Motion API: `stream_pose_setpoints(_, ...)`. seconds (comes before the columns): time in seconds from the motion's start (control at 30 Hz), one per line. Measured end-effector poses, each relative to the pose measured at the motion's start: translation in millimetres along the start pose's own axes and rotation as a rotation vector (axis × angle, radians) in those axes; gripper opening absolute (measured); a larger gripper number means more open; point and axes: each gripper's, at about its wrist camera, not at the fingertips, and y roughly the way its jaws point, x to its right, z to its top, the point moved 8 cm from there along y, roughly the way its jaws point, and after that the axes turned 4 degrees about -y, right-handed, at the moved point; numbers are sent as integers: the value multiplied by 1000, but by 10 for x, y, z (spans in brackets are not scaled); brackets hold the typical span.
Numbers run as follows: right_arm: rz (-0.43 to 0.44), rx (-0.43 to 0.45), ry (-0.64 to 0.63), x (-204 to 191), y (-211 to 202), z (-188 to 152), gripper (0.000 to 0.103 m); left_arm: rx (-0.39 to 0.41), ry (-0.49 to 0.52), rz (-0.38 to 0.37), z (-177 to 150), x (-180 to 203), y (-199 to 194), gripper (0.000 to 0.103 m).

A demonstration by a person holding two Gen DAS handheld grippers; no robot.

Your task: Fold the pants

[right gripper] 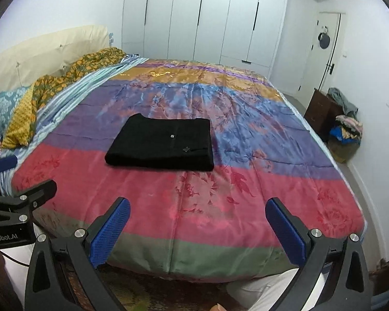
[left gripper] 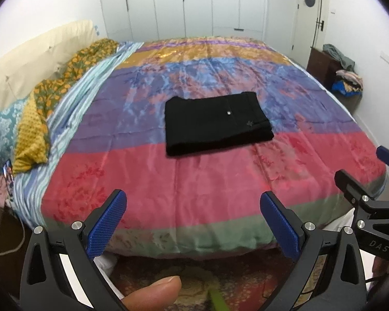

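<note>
Nearest, left tongs (left gripper: 193, 221) and right tongs (right gripper: 197, 228) spread wide, gripping nothing, at the bed's foot edge. Well beyond, black pants (left gripper: 217, 123) folded flat mid-bed (left gripper: 194, 181). Farthest, white wardrobe (left gripper: 181, 2).

Folded black pants (left gripper: 217, 123) hide their inner layers — clothes pile (left gripper: 348, 79) by the wall too blurred to identify.

Left hand-held gripper (left gripper: 193, 223) and right hand-held gripper (right gripper: 197, 229) spread wide.
</note>
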Motion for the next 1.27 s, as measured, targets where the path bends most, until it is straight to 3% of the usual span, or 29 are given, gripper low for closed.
stream_pose_setpoints(0.63,15,-22,20,-13,-29,-14,103,-36,-40,-1,-51,-60,40,102)
stream_pose_setpoints(1.27,18,-33,26,-34,27,-52,103,-37,-17,12,-76,-1,48,102)
